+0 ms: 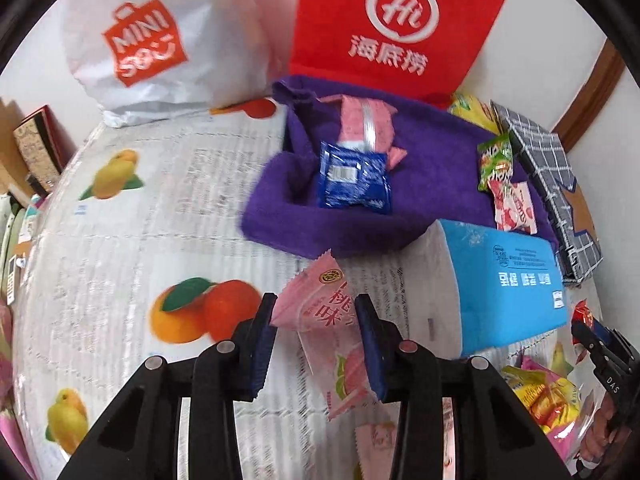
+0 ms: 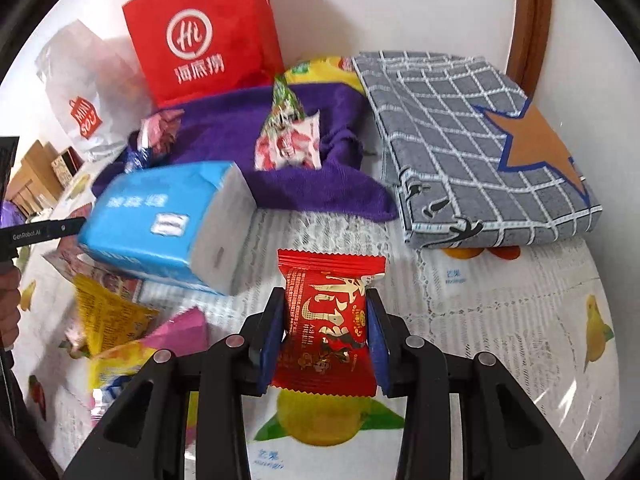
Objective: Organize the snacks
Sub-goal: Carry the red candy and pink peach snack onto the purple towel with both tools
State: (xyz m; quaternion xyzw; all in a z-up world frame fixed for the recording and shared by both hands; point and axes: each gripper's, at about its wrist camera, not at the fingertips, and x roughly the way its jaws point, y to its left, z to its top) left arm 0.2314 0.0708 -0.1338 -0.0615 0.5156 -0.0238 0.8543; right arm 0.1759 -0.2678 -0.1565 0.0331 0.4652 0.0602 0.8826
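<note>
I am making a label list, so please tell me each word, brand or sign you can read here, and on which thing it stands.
"MINI SO" on the white plastic bag.
"海底捞" with a round "Hi" logo on the red paper bag.
"桃味" on the pink snack packet between the left gripper fingers.
"GenRobot.AI" on the left gripper seen from the right wrist.
"DAS" on the right gripper.
Unreadable: blue tissue pack, red candy packet, tablecloth print.

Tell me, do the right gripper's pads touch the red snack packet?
Touching. The right wrist view shows both pads of the right gripper pressed against the sides of the red snack packet.
</note>
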